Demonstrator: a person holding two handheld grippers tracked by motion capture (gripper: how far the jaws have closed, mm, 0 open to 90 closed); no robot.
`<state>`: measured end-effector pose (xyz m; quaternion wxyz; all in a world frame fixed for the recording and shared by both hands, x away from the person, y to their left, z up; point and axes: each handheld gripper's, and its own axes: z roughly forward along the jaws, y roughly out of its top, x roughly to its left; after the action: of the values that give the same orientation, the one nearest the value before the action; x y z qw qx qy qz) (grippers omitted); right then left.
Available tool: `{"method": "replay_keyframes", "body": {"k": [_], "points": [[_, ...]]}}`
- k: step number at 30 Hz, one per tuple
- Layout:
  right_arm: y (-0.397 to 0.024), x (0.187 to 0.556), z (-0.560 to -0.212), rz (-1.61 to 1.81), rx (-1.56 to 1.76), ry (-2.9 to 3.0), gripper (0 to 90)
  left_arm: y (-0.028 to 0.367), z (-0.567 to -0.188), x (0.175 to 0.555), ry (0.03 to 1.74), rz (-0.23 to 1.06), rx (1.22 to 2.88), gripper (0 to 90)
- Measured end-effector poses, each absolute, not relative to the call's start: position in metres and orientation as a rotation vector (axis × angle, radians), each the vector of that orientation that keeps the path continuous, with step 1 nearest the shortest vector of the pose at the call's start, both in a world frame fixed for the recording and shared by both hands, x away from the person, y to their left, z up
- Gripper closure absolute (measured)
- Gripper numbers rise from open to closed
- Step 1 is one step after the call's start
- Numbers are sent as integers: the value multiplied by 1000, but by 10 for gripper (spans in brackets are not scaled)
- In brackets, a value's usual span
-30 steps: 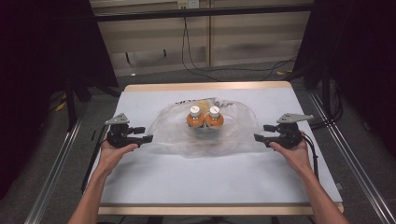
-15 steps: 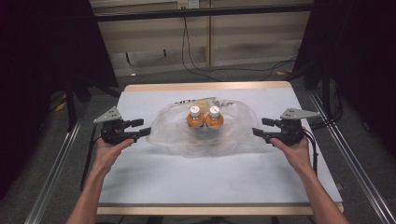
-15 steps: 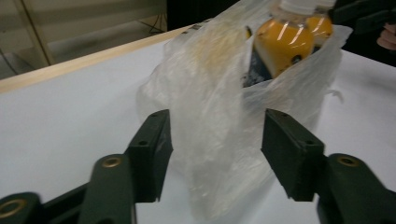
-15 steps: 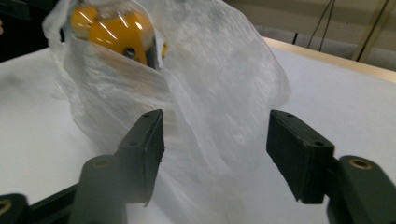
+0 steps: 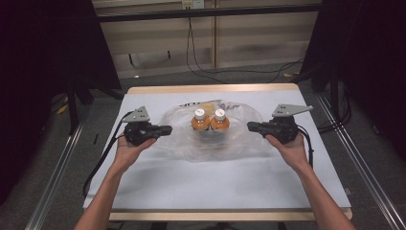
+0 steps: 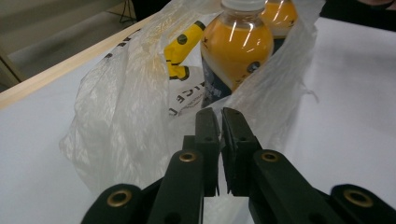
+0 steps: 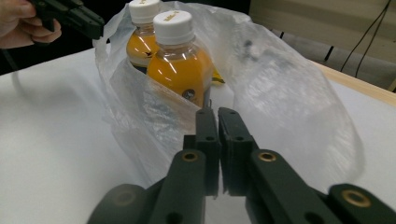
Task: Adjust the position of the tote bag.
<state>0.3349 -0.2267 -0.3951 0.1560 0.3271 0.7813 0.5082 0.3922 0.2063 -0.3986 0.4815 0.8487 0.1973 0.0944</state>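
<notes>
- We see a thin clear plastic bag (image 5: pixel 210 136) lying in the middle of the white worktop (image 5: pixel 220 182), a little toward the far edge.
- Inside the bag two bottles (image 5: pixel 209 120) of orange drink stand upright, side by side and touching, each with a white cap.
- In the left gripper view a yellow packet (image 6: pixel 183 53) also sits in the bag, just beside the nearer bottle.
- The left claw (image 5: pixel 165 129) is at the left edge of the bag and points toward the bottles. Its jaws have just been closing, and in the left gripper view they stand almost together with a fold of the bag film pinched between them.
- The right claw (image 5: pixel 253 127) is at the right edge of the bag and points inward from the other side. Its jaws have also just been closing, and in the right gripper view they are clamped on the film of the bag.
- In both gripper views the bag walls rise around the bottles, and the bottles stand beyond the jaw tips, not touched by them.
- In the right gripper view we also see the other hand (image 7: pixel 25 23) with its claw, behind the bag.
</notes>
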Motion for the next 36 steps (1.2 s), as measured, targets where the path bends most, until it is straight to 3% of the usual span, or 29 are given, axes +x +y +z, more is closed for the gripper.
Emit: {"method": "replay_keyframes", "body": {"k": [14, 21, 36], "points": [[-185, 384, -393, 1294, 898, 2396, 900, 167, -405, 433, 493, 240, 2164, 900], [-177, 400, -406, 1198, 921, 2469, 900, 136, -414, 443, 458, 244, 2286, 900], [-166, 414, -451, 913, 933, 2650, 900, 120, -458, 448, 442, 241, 2559, 900]]}}
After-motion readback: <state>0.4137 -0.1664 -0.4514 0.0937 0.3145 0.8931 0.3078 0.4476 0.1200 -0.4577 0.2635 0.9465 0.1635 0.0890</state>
